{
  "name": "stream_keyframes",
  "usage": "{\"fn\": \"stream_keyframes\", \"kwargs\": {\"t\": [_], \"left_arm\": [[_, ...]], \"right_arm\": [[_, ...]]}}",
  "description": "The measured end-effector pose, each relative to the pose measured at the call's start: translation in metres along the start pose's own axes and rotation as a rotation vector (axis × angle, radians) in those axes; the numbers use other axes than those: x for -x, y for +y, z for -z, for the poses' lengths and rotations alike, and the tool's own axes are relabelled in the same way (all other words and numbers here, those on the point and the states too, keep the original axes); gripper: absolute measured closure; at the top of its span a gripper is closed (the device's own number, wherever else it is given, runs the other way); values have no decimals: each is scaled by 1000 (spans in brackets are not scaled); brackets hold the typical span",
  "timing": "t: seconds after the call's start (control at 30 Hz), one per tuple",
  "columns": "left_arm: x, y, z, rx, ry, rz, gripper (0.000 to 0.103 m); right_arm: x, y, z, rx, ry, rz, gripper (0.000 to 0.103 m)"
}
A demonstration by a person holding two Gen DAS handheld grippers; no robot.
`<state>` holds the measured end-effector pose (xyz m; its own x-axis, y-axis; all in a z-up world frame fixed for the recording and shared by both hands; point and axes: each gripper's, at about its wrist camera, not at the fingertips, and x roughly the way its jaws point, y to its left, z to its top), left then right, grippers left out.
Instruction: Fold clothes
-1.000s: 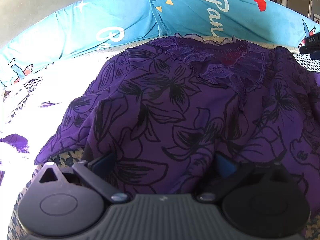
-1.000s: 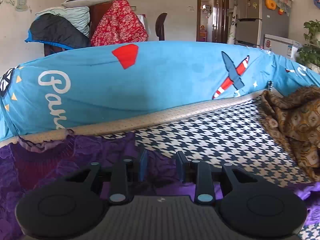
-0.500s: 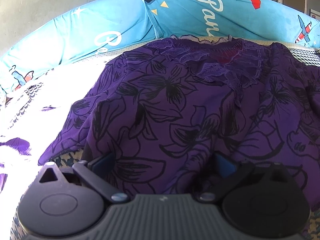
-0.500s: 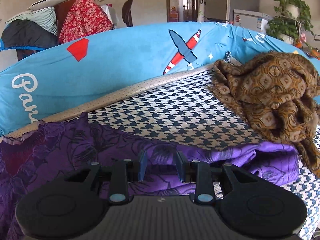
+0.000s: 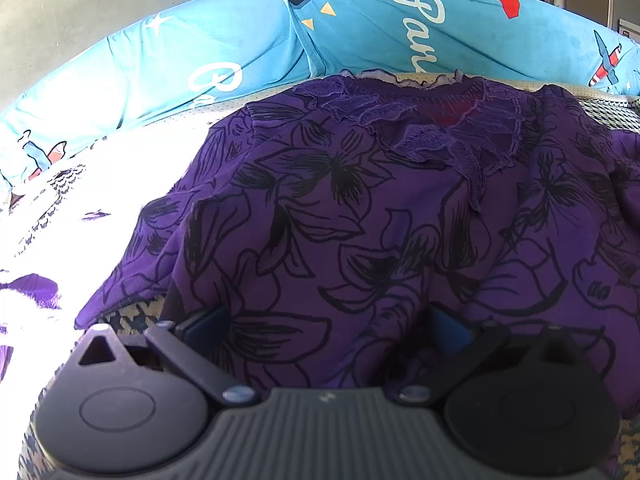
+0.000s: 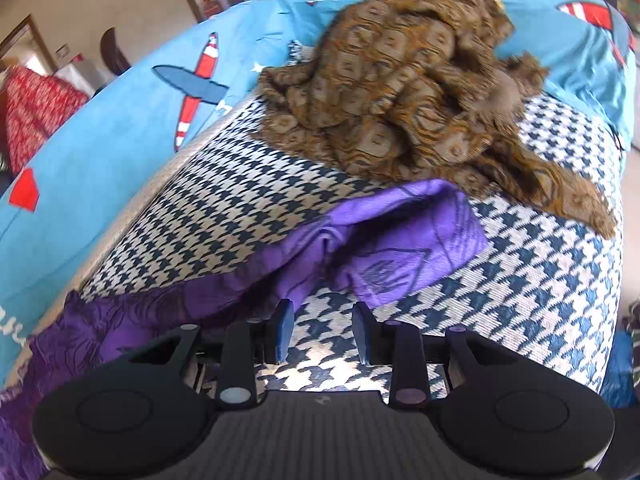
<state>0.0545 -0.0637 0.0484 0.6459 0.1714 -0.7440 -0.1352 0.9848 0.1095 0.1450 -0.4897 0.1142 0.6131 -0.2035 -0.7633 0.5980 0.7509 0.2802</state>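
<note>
Houndstooth sofa seat (image 6: 520, 300) w/ a bright blue printed cover (image 5: 240, 48) along the back is my work surface; sun blows out the left of the left-wrist view. Purple floral top (image 5: 380, 220) lies spread face up across the seat, lace neckline at upper centre near the sofa back, hem toward me. It's laid flat like that so the sides can be folded in.

My left claw (image 5: 324, 324) sits at the bottom of its frame with the jaws set wide. Hem fabric is bunched between the blue pads (image 5: 448, 332), but whether they actually pinch it I can't tell. Looks more like resting on the cloth to pin the hem while the other side gets worked.

My right claw (image 6: 322, 334) is at bottom centre of its view, jaws apart at a moderate gap, nothing between them, only houndstooth showing through. The top's sleeve (image 6: 400, 248) lies just above it in mid frame, flopped out sideways w/ the lighter inside showing. I judge that's the next grab: take the cuff, bring it in over the body.

Brown patterned garment (image 6: 408, 80) is heaped in the upper right, touching the sleeve end, prob. waiting its turn. Risk: snagging it when lifting the sleeve.
</note>
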Motion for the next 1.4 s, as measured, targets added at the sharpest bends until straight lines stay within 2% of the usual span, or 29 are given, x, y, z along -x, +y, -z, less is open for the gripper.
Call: {"fn": "stream_keyframes", "kwargs": {"t": [0.23,0.5,0.7,0.83,0.87,0.93,1.0,1.07,1.13,1.17,1.23,1.3,1.33,1.37,1.4], "left_arm": [[-1,0,0,-1,-1,0,0],[0,-2,1,-3,-3,-1,0],[-1,-2,1,1,-1,2,0],[-2,-1,1,1,-2,3,0],[-2,-1,1,1,-3,3,0],[-2,-2,1,0,-4,3,0],[-2,-2,1,1,-3,3,0],[-2,-2,1,0,-4,3,0],[-2,-2,2,0,-4,4,0],[-3,-2,2,1,-4,4,0],[-3,-2,2,2,-5,5,0],[-3,-2,2,1,-7,4,0],[-3,-2,2,0,-7,3,0],[-3,-2,2,0,-8,3,0],[-3,-2,2,0,-7,3,0]], "right_arm": [[-13,-55,-14,-255,-1,-74,72],[-22,-79,-16,-496,-3,-179,72],[-17,-86,-19,-552,-59,-205,65],[-24,-88,-19,-570,-39,-187,64],[-25,-87,-19,-561,-45,-178,65],[-25,-85,-18,-544,-57,-161,78],[-19,-79,-21,-491,-102,-135,88],[-2,-67,-27,-393,-191,-69,90],[28,-48,-32,-241,-360,67,90],[44,-40,-33,-175,-448,112,90],[66,-30,-35,-114,-551,158,90],[73,-24,-36,-99,-566,248,86],[72,-22,-37,-93,-551,313,79],[67,-21,-38,-86,-528,388,77],[66,-24,-39,-97,-514,419,74]]}}
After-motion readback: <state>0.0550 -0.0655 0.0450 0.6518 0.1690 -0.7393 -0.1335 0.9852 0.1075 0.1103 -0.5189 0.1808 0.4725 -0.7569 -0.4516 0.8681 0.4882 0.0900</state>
